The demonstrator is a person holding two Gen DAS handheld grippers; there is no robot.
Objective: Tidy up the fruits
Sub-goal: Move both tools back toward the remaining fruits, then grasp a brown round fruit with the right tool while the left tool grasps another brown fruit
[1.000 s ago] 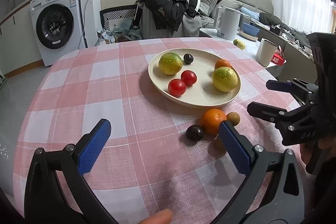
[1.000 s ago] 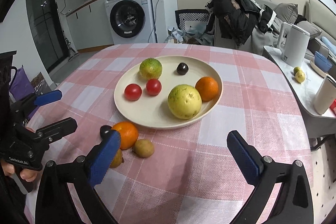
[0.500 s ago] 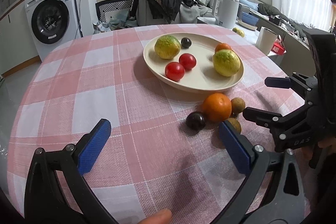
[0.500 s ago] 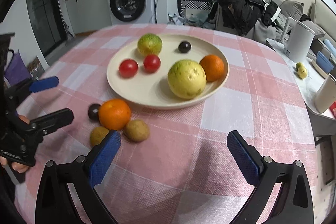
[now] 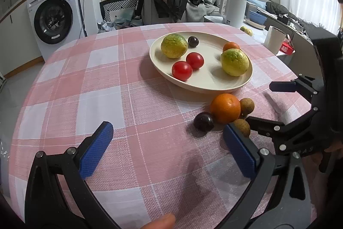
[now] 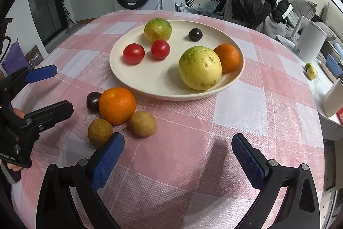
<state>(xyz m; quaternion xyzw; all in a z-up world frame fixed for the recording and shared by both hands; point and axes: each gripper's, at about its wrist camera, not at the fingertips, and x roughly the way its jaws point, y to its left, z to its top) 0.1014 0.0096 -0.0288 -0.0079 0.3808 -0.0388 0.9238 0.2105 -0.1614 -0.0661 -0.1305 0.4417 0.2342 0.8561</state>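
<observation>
Both tools released, jaws wide, holding nothing: left gripper [image 5: 168,150], right gripper [image 6: 178,157]. Plate [image 6: 150,87] holds six fruits. Loose orange [image 6: 117,105], dark plum [image 6: 93,101] and two brown fruits [image 6: 142,123] lie clustered just beside the plate's near rim.

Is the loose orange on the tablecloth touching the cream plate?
Apart. The right wrist view shows a strip of pink checked tablecloth between the round orange and the cream plate's rim.
</observation>
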